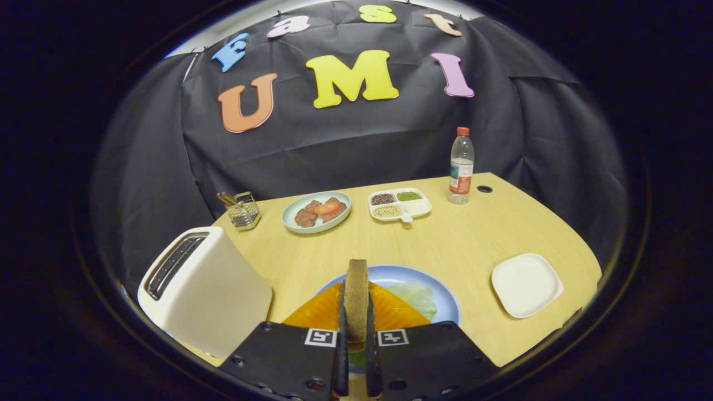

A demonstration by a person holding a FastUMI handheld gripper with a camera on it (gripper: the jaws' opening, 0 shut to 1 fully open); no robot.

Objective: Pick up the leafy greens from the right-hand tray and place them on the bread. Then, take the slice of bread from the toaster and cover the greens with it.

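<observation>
- The slice of bread [356, 298] stands on edge between the jaws, its long axis pointing straight ahead along the fingers; the gripper [356, 334] is closed on it, both fingers pressing its flat faces.
- Directly below and just ahead of the slice lies the blue plate [440, 295], carrying something orange and ridged [390, 312] — I cannot tell what it is — with the leafy greens [415, 295] showing pale at its right side.
- The relation that matters: the slice is held upright over the plate, so by my judgement it must tip flat and come down on the greens, which lie a touch right of the slice.
- Left of the plate, close by, stands the toaster [203, 289], its slot empty as far as I can see.
- Right of the plate, well apart, sits an empty white tray [526, 284].
- Beyond the plate on the table [462, 239]: a plate of meat [316, 211], a divided dish of grains [400, 204], a bottle [461, 166] and a wire holder [240, 209].
</observation>
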